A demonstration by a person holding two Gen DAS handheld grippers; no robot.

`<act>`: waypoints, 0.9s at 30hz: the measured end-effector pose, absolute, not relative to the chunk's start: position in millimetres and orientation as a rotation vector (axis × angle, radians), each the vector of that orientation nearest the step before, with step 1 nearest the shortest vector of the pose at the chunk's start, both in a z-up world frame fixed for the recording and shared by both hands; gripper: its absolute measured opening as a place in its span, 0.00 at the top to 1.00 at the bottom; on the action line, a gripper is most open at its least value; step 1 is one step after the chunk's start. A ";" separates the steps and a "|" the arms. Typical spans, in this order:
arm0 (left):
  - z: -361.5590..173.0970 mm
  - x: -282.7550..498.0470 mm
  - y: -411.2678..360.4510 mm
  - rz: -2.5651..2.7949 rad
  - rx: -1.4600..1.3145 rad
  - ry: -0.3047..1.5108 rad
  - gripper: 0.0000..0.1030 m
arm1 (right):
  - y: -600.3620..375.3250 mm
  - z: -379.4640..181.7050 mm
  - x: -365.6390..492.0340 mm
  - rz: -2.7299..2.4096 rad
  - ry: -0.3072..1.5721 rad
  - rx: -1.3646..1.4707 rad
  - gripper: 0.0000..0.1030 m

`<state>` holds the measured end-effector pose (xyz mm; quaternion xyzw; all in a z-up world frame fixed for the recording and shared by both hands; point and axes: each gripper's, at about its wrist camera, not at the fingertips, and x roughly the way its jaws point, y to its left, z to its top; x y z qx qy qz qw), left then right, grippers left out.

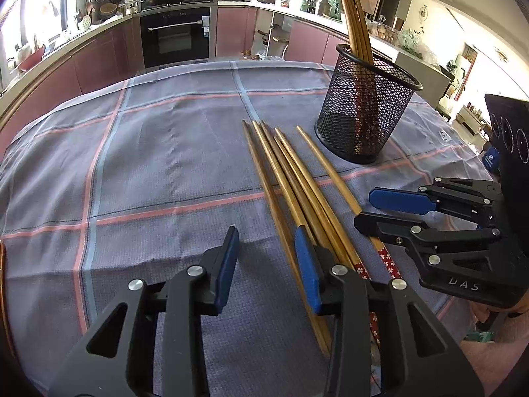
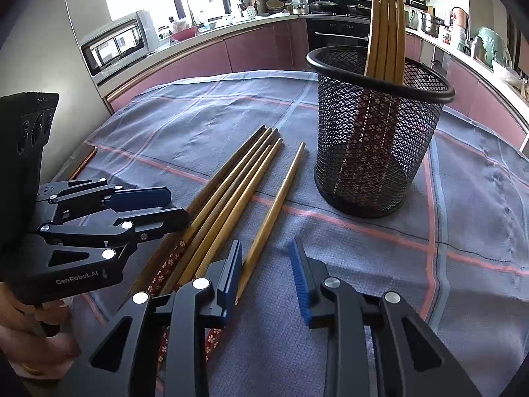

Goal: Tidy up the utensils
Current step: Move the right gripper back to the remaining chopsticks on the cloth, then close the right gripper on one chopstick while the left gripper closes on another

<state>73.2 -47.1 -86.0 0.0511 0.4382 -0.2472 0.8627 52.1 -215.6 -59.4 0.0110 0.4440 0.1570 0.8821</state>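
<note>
Several wooden chopsticks with red flowered handles lie bunched on the checked cloth. One single chopstick lies a little apart on their right. A black mesh cup stands upright behind them with several chopsticks inside. My left gripper is open over bare cloth, its right pad over the bunch's left edge. My right gripper is open. The single chopstick's handle end lies beside its left pad, not pressed. Each gripper shows in the other's view, the right gripper and the left gripper.
A grey-blue cloth with pink lines covers the table. Pink kitchen cabinets and a black oven run behind it. A microwave stands at the far left. A person's hand holds the left gripper's handle.
</note>
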 end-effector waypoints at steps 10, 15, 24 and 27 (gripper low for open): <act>-87.5 95.5 -55.7 -0.506 0.131 0.923 0.66 | -209.7 -61.1 69.0 0.302 0.920 0.029 0.72; -88.0 107.6 -62.9 -0.498 0.136 0.927 0.67 | -209.4 -62.0 74.9 0.311 0.920 0.053 0.72; -88.7 108.0 -63.9 -0.492 0.086 0.934 0.90 | -225.8 -63.2 74.4 0.312 0.926 0.144 0.91; -89.3 105.0 -62.0 -0.481 0.070 0.932 0.90 | -230.7 -62.4 73.0 0.315 0.923 0.170 0.94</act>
